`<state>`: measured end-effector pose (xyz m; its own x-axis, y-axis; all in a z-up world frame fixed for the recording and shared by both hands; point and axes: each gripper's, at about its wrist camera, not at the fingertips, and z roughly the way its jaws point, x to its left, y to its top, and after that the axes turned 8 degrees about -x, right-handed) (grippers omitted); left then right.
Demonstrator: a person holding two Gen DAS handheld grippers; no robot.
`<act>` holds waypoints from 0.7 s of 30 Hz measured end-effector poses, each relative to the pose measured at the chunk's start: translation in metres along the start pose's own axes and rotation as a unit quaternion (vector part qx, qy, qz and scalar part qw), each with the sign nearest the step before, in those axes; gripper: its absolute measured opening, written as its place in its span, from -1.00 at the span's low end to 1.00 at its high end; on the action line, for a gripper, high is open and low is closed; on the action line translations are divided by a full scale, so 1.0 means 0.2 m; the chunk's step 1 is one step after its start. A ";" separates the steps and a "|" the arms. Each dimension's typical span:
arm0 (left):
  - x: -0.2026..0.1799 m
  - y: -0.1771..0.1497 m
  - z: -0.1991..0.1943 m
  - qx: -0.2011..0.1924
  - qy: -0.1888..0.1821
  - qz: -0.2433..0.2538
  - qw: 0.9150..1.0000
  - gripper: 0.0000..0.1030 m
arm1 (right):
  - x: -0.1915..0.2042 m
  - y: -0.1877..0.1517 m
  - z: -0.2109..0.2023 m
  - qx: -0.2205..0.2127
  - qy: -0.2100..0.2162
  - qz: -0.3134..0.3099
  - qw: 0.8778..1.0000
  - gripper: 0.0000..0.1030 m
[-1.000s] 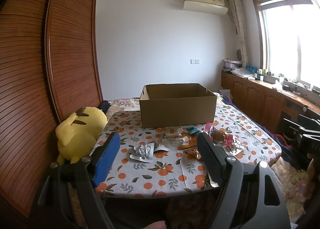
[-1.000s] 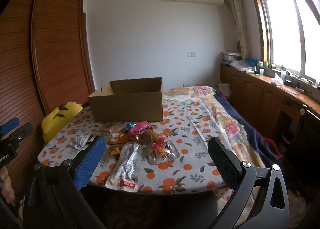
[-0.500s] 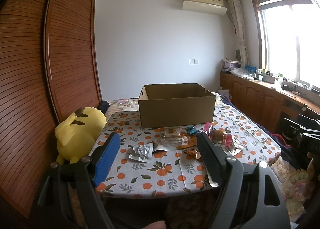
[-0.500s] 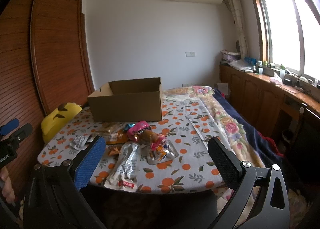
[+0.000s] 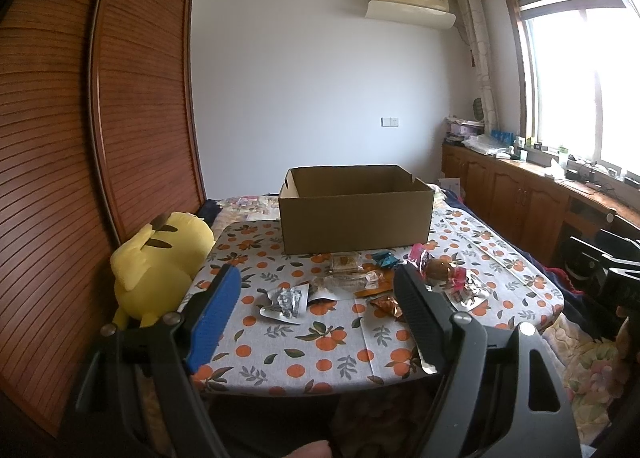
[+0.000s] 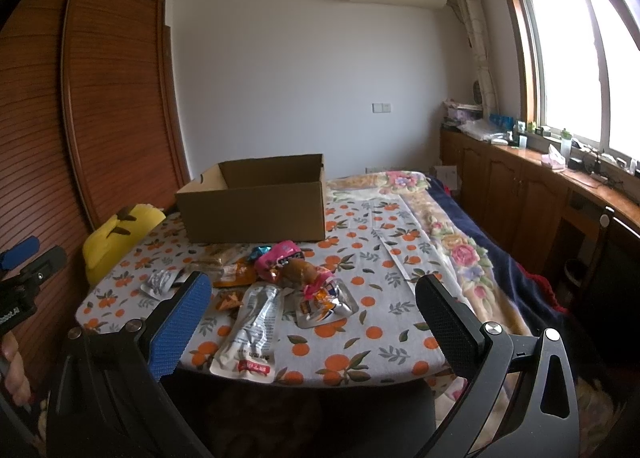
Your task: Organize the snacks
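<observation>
An open brown cardboard box (image 5: 355, 214) (image 6: 256, 204) stands at the far side of a table with an orange-print cloth (image 5: 320, 342) (image 6: 372, 322). Several snack packets lie in front of it: a silver pouch (image 5: 285, 301), a long white pouch (image 6: 256, 328), a pink packet (image 6: 280, 252), a brown bun (image 6: 300, 270). My left gripper (image 5: 316, 318) is open and empty, held before the table's near edge. My right gripper (image 6: 316, 318) is open and empty, also short of the near edge.
A yellow plush toy (image 5: 156, 262) (image 6: 116, 236) lies at the table's left side against a wooden slatted wardrobe (image 5: 132, 106). A bed with floral blanket (image 6: 460, 250) lies to the right. Wooden cabinets (image 6: 520, 186) run under the window.
Both grippers stay open. The views have barely shifted; nothing on the table has moved.
</observation>
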<state>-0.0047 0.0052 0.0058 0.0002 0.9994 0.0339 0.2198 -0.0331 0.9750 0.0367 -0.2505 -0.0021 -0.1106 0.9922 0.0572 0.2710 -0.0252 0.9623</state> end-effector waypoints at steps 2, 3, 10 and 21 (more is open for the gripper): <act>0.00 0.00 0.01 0.001 0.002 0.000 1.000 0.54 | 0.01 -0.01 0.01 0.001 0.001 -0.002 1.000 1.00; 0.00 0.00 0.01 0.001 0.002 0.000 1.000 0.54 | 0.01 -0.01 0.01 0.001 0.001 -0.002 1.000 1.00; 0.00 -0.02 0.02 0.006 0.005 0.002 1.000 0.54 | 0.02 -0.02 0.02 0.004 0.004 -0.003 1.000 1.00; 0.01 -0.08 0.11 0.045 -0.030 0.000 0.999 0.54 | 0.05 -0.06 0.06 0.018 0.011 -0.006 1.000 1.00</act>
<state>0.0133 0.0073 -0.0140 0.0579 0.9981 0.0188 0.3063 -0.0357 0.9513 0.0444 -0.2386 -0.0160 -0.1353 0.9895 0.0514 0.3035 -0.0080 0.9528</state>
